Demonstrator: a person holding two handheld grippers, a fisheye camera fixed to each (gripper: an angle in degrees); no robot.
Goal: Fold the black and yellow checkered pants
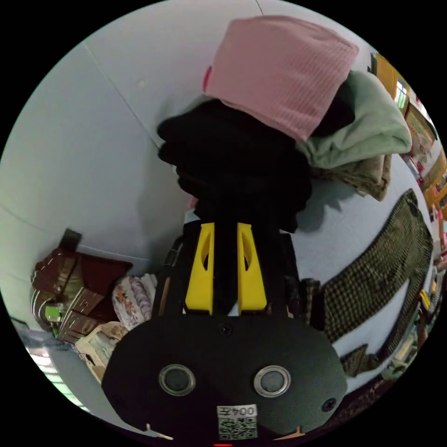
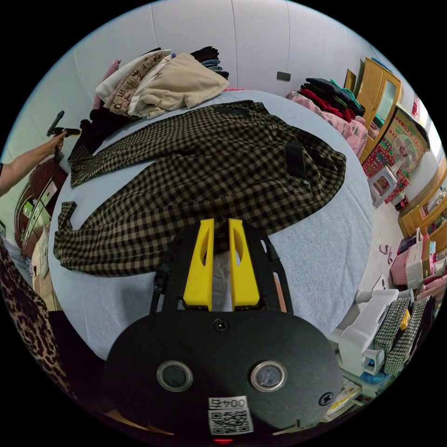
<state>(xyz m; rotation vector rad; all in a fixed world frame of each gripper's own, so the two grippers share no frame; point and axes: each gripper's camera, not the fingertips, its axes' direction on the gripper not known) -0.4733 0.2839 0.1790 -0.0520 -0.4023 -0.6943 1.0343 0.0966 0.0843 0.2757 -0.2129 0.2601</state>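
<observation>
Currently the checkered pants (image 2: 200,172) lie spread flat on the bed (image 2: 321,260). Right gripper (image 2: 221,233), jaws narrow, nips the near hem. Left gripper (image 1: 226,233) seems clamped on black cloth (image 1: 233,163) under the stacked pile (image 1: 279,74); pulling risks toppling it onto the pants.

You have a pink top (image 1: 279,74) on black clothes (image 1: 237,163), and beige folded clothes (image 2: 177,86) stacked by the wall.
</observation>
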